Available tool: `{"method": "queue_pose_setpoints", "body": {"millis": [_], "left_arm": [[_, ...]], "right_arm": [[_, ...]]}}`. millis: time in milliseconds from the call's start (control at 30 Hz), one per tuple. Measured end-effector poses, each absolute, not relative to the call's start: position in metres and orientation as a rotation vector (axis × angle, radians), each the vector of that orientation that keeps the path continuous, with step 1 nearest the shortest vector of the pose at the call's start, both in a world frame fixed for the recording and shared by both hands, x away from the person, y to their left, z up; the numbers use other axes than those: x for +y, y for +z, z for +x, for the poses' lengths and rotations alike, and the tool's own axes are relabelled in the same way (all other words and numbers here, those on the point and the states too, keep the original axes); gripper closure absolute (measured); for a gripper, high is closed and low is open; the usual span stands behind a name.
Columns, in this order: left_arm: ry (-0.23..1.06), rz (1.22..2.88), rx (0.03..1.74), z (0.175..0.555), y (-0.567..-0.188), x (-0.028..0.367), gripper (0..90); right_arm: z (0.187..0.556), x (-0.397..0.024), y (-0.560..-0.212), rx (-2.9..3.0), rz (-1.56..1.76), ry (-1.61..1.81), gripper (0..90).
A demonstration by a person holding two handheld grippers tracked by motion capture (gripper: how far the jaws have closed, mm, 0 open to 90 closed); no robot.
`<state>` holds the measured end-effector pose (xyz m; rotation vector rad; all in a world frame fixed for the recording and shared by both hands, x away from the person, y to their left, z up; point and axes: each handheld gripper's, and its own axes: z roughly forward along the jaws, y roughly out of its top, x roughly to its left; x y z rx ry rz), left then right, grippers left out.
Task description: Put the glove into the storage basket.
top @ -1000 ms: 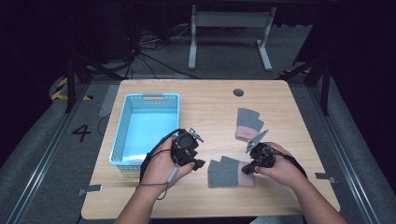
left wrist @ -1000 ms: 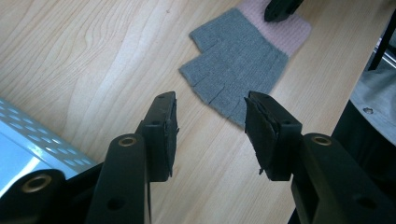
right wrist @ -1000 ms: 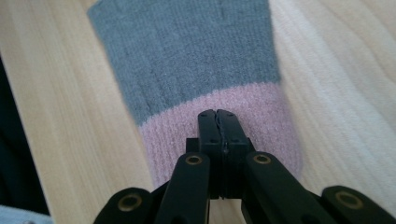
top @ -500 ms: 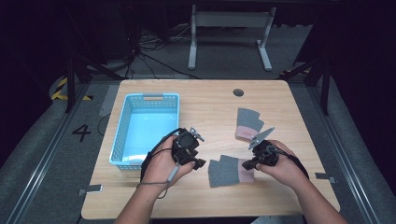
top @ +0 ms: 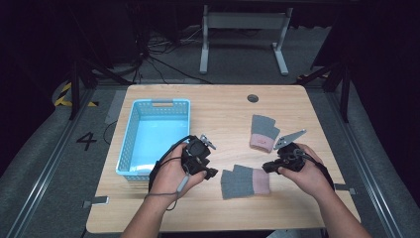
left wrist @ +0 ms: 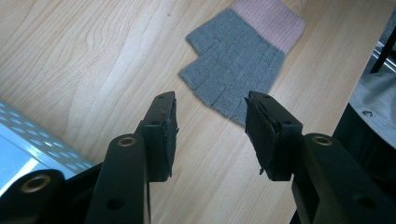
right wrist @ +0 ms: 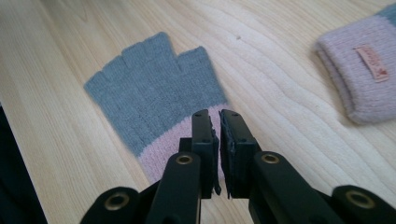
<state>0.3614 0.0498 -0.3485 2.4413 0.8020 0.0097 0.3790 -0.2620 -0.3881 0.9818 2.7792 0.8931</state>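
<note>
From above, the near glove (top: 244, 181) lies flat between both grippers, right of the blue basket (top: 153, 136). The left gripper (left wrist: 210, 122) hovers half-open, empty. The right gripper (right wrist: 219, 122), jaws just parting, nearly closed, holds nothing above the cuff; a fuller bite should serve better.

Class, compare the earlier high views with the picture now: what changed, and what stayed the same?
The right gripper has lifted slightly over the near glove; its jaws have just been opening a crack, with nothing between them. The glove lies flat on the table. The left gripper, open, the far glove and the blue basket stayed put.
</note>
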Motion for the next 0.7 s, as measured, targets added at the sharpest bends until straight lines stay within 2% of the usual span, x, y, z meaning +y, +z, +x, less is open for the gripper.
{"method": "queue_pose_setpoints", "body": {"millis": [433,700], "left_arm": [[0.017,2.425,0.829,0.361,-0.346,0.059,53.7],[0.021,2.420,0.843,0.359,-0.345,0.065,53.7]], "right_arm": [[0.390,-0.268,-0.376,2.690,1.069,0.945,81.2],[0.410,-0.270,-0.363,2.646,1.140,0.926,76.4]]}}
